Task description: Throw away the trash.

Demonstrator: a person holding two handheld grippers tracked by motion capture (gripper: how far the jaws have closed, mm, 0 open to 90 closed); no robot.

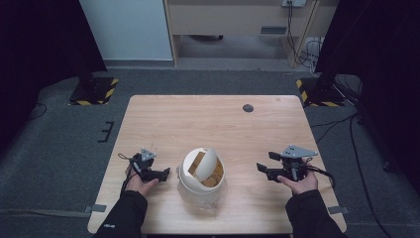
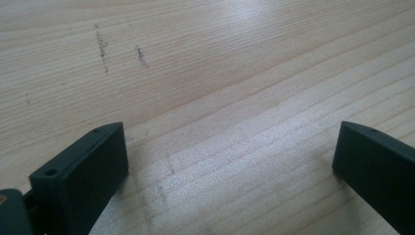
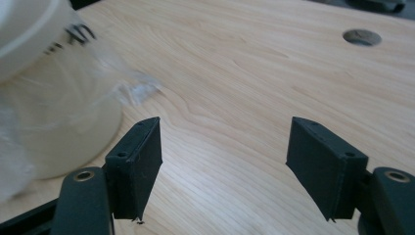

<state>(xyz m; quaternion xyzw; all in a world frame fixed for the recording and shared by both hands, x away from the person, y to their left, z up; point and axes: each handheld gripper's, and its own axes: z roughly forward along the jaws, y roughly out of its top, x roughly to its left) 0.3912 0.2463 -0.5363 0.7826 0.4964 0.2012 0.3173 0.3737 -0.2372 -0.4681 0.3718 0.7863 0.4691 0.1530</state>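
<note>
High view: the white bin (image 1: 200, 179) sits near the table's (image 1: 213, 119) front edge, your left gripper (image 1: 159, 174) just beside it, your right gripper (image 1: 263, 171) further off on the other side. Left gripper view: jaws spread, nothing between, bare wood. Right gripper view: jaws apart, empty, bin (image 3: 54, 93) beside one jaw.

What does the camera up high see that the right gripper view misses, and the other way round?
High view: both hands with their tools, the left tool and the right tool, the swing lid on top of the white bin, and the floor around the table.

Right gripper view: a close look at the right tool's open jaws with nothing between them, plus the clear bag lining the bin.

Both: the bin, the wooden table and the round hole in it.
</note>
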